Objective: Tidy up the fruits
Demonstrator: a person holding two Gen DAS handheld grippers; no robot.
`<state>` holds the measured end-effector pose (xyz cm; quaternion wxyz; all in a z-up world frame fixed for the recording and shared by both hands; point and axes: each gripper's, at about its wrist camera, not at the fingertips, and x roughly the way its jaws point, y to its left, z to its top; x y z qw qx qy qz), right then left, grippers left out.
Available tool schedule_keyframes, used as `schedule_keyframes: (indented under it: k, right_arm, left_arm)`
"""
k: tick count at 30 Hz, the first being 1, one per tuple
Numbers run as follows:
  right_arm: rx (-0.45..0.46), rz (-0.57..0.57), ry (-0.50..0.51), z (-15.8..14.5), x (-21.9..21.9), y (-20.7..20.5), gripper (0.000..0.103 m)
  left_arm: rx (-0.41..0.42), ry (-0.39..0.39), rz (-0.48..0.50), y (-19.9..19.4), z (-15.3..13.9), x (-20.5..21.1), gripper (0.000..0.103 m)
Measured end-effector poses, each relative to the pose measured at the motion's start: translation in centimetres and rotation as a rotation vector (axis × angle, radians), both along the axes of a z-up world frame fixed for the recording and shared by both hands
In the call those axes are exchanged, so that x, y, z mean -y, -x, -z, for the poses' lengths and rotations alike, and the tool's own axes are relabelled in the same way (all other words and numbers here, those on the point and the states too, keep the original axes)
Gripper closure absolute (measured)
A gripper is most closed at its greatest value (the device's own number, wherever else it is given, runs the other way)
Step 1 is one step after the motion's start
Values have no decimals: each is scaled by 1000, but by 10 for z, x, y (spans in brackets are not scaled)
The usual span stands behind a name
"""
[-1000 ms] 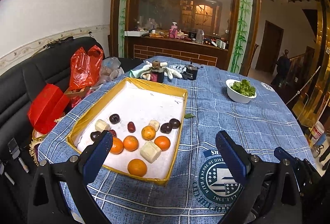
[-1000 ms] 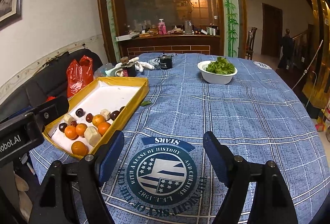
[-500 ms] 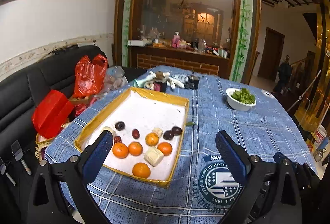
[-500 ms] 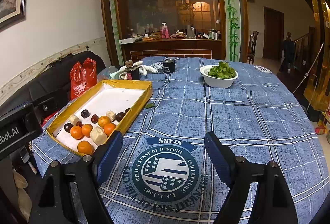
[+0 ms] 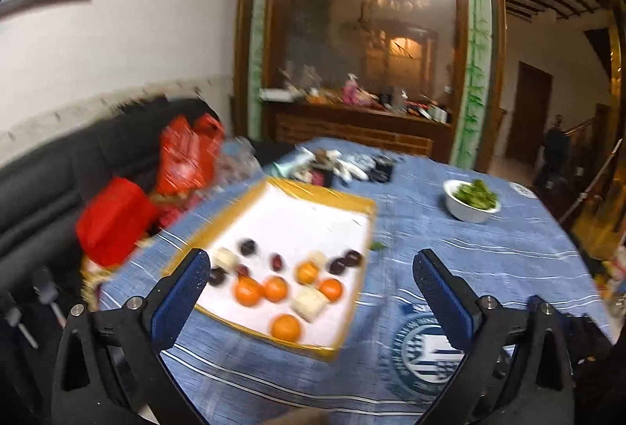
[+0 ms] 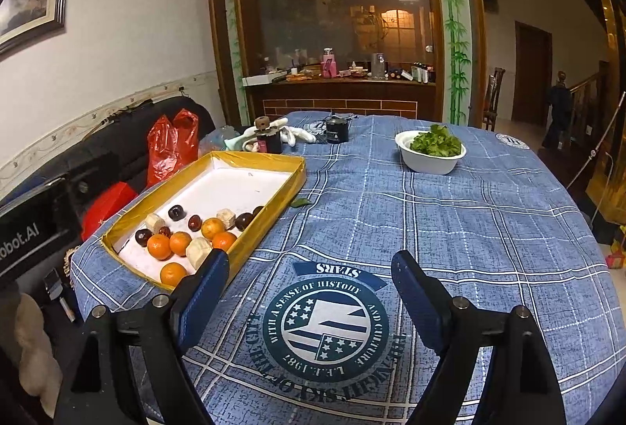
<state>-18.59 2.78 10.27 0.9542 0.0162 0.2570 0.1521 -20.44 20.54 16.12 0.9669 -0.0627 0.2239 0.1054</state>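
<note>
We are holding both grippers above the near edge of the table (image 6: 450, 229), which is wearing a blue plaid cloth. Our left gripper (image 5: 311, 294) is hanging with its jaws spread wide and gripping nothing; its view is blurring. Our right gripper (image 6: 309, 290) is likewise gaping wide and carrying nothing, hovering over a round emblem (image 6: 324, 327) printed on the cloth.

The fruits are lying in a gold-rimmed tray (image 6: 274, 214) at the table's left side, all crowding its near end. We are seeing five oranges (image 6: 159, 246), several dark plums (image 6: 176, 212), and pale blocks (image 6: 197, 252) mixed among them. One orange (image 6: 172, 273) is sitting alone, nearest the tray's front rim. The tray's far half is showing bare white.

A white bowl (image 6: 430, 161) of greens is standing well apart on the far right. A small leaf (image 6: 299, 203) is lying just beside the tray. Red bags (image 6: 172, 145) are resting on the black sofa (image 6: 113, 147) beyond the table's left edge.
</note>
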Motion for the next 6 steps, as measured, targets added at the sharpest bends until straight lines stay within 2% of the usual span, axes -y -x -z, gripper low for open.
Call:
schedule_keyframes:
  k: [6]
  right_arm:
    - [0,36,-10,-6,20,-7,12]
  left_arm:
    - [-73,-5,83,-24,1,27,0]
